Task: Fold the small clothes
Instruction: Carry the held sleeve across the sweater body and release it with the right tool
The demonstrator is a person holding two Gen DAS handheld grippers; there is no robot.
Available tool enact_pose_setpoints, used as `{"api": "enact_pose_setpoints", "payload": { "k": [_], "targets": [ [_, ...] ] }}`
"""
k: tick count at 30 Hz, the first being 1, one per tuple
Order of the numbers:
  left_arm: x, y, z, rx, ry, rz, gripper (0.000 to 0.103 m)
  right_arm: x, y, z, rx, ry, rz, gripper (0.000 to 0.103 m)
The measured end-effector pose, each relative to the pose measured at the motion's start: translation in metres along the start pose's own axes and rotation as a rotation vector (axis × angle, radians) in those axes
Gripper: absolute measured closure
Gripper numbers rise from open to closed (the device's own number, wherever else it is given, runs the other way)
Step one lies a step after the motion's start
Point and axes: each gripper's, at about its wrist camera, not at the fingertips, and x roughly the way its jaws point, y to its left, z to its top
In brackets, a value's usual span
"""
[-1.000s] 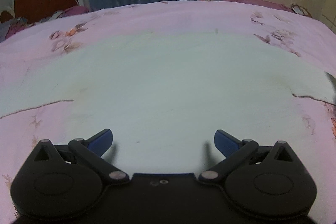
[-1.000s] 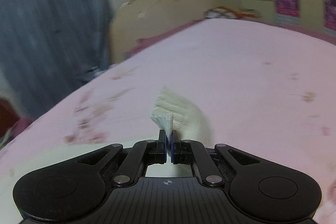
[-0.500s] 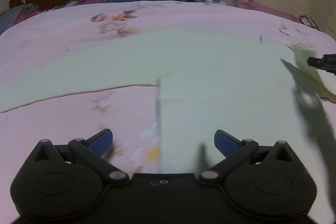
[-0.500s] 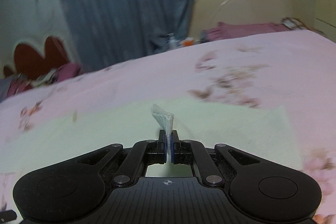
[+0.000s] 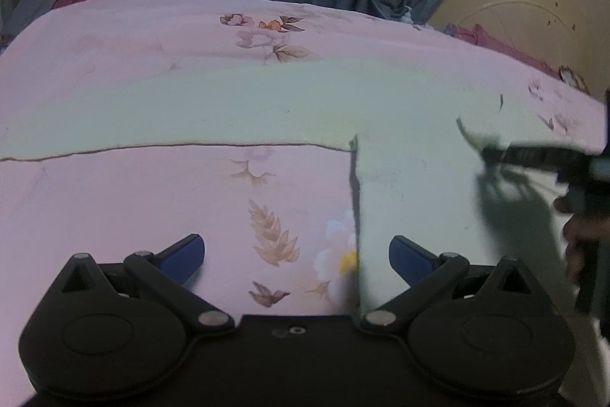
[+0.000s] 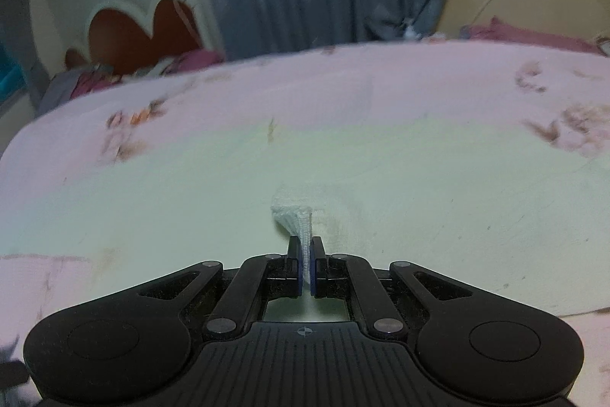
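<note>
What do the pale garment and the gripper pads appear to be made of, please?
The pale garment looks like a soft knit, probably cotton: the pinched edge in the right gripper shows fine ribbing, and its surface is matte. The pads of the left gripper look like blue rubber or soft plastic, smooth and dull; I cannot tell which.

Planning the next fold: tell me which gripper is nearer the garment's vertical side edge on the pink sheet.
Left. The left gripper hangs open right above that side edge. The right gripper, shut on a corner of the pale garment, sits farther off.
</note>
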Motion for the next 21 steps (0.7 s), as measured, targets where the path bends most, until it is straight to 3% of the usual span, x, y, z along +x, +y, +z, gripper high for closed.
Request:
{"api": "enact_pose_setpoints", "payload": {
  "k": [1, 3, 4, 5, 7, 8, 9, 10, 11, 13, 14, 17, 21],
  "targets": [
    [0.002, -0.001, 0.002, -0.005, 0.000, -0.011, 0.000, 0.002, 0.003, -0.002, -0.033, -0.004, -0.015, 0.100],
    [0.005, -0.005, 0.006, -0.021, -0.002, -0.021, 0.000, -0.004, 0.009, -0.005, -0.068, -0.016, -0.009, 0.079],
    [0.007, -0.009, 0.009, -0.037, -0.005, -0.049, 0.001, -0.009, 0.007, -0.006, -0.066, -0.028, 0.002, 0.042],
    [0.009, -0.011, 0.012, -0.043, -0.010, -0.083, 0.004, -0.017, 0.006, -0.009, -0.074, -0.061, -0.003, 0.021],
    [0.016, -0.024, 0.019, -0.043, -0.012, -0.149, 0.019, -0.033, 0.001, -0.015, -0.095, -0.096, 0.007, 0.021],
    [0.021, -0.033, 0.023, -0.031, -0.006, -0.175, 0.030, -0.039, -0.005, -0.018, -0.083, -0.101, 0.021, 0.026],
    [0.027, -0.044, 0.027, -0.018, 0.000, -0.212, 0.038, -0.045, -0.015, -0.021, -0.057, -0.098, 0.034, 0.035],
    [0.034, -0.056, 0.031, -0.007, 0.009, -0.242, 0.041, -0.049, -0.024, -0.023, -0.030, -0.085, 0.027, 0.054],
    [0.040, -0.067, 0.035, -0.001, 0.018, -0.273, 0.047, -0.053, -0.034, -0.026, -0.002, -0.072, 0.010, 0.066],
    [0.054, -0.088, 0.043, -0.010, 0.027, -0.355, 0.054, -0.063, -0.061, -0.033, 0.067, -0.061, -0.021, 0.073],
    [0.063, -0.097, 0.046, -0.016, 0.032, -0.378, 0.057, -0.068, -0.072, -0.036, 0.095, -0.057, -0.035, 0.074],
    [0.091, -0.120, 0.055, -0.012, 0.073, -0.386, 0.078, -0.083, -0.109, -0.044, 0.175, -0.049, -0.083, 0.075],
    [0.110, -0.143, 0.064, -0.003, 0.057, -0.405, 0.086, -0.091, -0.146, -0.048, 0.266, -0.048, -0.111, 0.075]
  ]
}}
